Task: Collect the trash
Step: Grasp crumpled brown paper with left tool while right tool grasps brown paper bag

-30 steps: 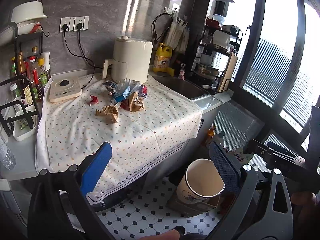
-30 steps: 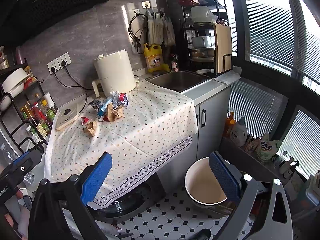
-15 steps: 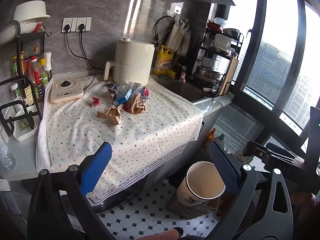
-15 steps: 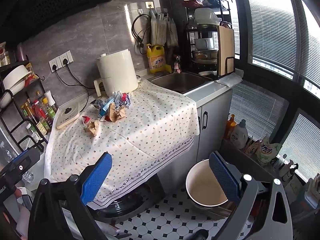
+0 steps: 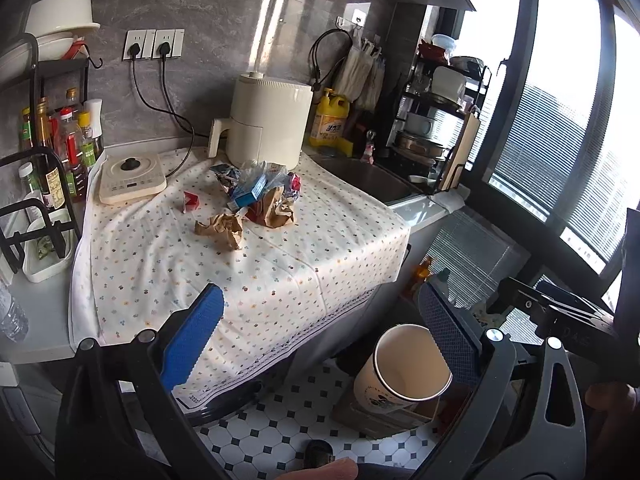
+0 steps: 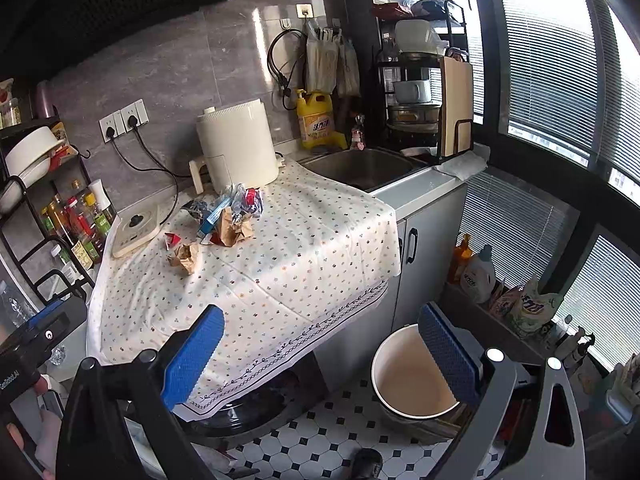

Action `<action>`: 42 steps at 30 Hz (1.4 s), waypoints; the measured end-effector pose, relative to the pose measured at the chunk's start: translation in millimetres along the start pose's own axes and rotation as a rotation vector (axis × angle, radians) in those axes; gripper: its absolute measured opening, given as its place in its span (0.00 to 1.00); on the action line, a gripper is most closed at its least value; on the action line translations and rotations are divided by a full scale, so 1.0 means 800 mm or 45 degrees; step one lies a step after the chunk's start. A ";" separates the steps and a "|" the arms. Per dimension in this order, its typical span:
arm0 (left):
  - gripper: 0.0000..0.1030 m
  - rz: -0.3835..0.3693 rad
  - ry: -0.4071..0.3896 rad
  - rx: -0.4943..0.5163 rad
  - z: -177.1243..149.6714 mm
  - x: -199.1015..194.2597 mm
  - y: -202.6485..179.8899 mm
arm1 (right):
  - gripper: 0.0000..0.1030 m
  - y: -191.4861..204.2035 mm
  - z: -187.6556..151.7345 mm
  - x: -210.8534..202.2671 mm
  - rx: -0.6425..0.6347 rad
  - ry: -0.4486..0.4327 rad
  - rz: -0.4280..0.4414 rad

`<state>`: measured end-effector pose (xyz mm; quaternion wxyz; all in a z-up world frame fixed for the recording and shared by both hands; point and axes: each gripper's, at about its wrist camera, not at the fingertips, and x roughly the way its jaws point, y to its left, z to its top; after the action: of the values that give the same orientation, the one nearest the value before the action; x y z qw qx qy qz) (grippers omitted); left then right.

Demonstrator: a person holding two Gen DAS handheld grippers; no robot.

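Trash pile [image 5: 262, 196]: wrappers, a blue carton and crumpled brown paper heaped near the back of the worktop, just in front of the cream appliance [image 5: 268, 124].
Loose scraps: a brown paper wad [image 5: 222, 229] and a small red wrapper [image 5: 191, 201] lie apart from the heap, to its left.
Worktop [image 5: 280, 268]: covered with a dotted cloth that hangs over the front edge.
Bin [image 5: 404, 368]: cream pail on the tiled floor below the worktop's right corner; nothing visible inside.
Left tool [image 5: 320, 336]: fingers spread wide, holding nothing, short of the cloth's edge.
Right tool [image 6: 320, 344]: likewise wide apart and holding nothing, above the bin.
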<state>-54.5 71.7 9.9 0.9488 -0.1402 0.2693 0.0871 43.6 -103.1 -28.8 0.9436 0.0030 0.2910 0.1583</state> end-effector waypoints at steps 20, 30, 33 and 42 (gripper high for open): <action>0.94 0.197 0.037 -0.087 0.068 0.127 0.092 | 0.92 0.059 0.107 0.215 -0.031 0.088 0.245; 0.86 0.241 0.129 -0.215 0.085 0.218 0.143 | 0.89 0.096 0.125 0.328 -0.114 0.254 0.372; 0.76 0.228 0.186 -0.218 0.084 0.252 0.145 | 0.82 0.100 0.122 0.358 -0.120 0.318 0.409; 0.20 0.225 0.447 -0.248 0.060 0.364 0.154 | 0.61 0.114 0.119 0.430 -0.163 0.442 0.529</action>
<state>183.7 229.1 -133.4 0.8579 -0.2201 0.4321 0.1699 337.2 94.7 -129.5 0.8252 -0.0242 0.4308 0.3645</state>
